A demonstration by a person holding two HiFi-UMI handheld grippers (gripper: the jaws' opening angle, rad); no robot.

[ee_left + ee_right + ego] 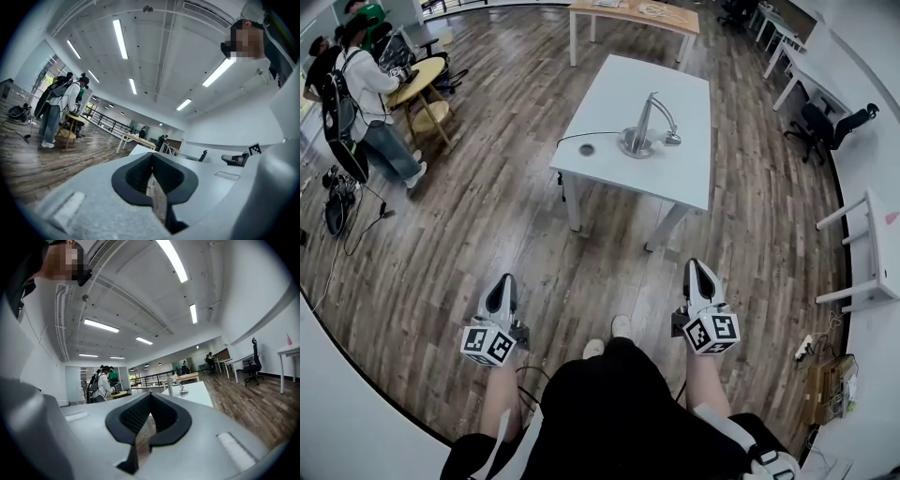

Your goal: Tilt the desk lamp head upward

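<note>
At the far left I see people standing by a round table, well away from my work. Nearer me, the left gripper is held low over the wood floor and points level. In the left gripper view its jaws are closed together, and the left gripper has nothing between the black pads; only floor shows through the slit. Up the head view, beyond both grippers, stands the white table with the lamp on it. The lamp has a round silver base, a leaning arm, and a head that droops toward the right. A dark cord runs from the base toward the table's left edge, and a small round fitting sits just beside the base. The lamp is well apart from both grippers, with open floor in between. It lies ahead between their two lines, somewhat nearer the right one's. The right gripper also points level, and in its own view the right gripper is closed on nothing. The lamp shows small above those jaws and slightly to their right, on the table's corner. Desk chairs line the right wall.
</note>
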